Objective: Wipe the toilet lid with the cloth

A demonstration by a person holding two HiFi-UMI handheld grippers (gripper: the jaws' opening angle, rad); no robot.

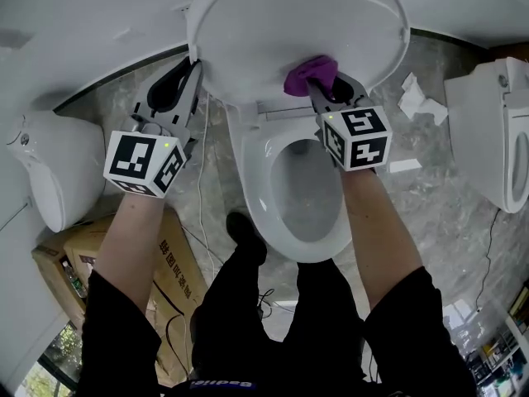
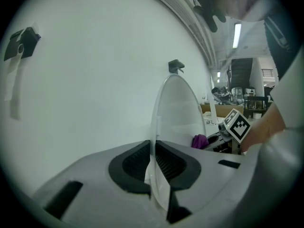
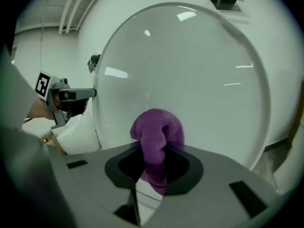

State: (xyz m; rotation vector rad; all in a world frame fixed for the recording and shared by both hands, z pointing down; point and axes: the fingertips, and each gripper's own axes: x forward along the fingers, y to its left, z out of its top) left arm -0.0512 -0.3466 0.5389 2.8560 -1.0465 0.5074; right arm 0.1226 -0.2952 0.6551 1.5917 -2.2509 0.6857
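Observation:
The white toilet lid (image 1: 297, 31) stands raised above the open bowl (image 1: 304, 193). My left gripper (image 1: 192, 66) is shut on the lid's left edge (image 2: 155, 141), which runs between its jaws. My right gripper (image 1: 324, 89) is shut on a bunched purple cloth (image 1: 312, 74) and presses it against the lower part of the lid's inner face. In the right gripper view the cloth (image 3: 156, 137) sits against the glossy lid (image 3: 190, 80), with the left gripper (image 3: 71, 96) at the lid's far edge. The left gripper view shows the cloth (image 2: 199, 141) behind the lid.
A second toilet (image 1: 54, 172) stands at the left and a third (image 1: 496, 135) at the right. Crumpled white paper (image 1: 417, 99) lies on the grey marble floor. A cardboard box (image 1: 169, 279) sits beside the person's dark-trousered legs.

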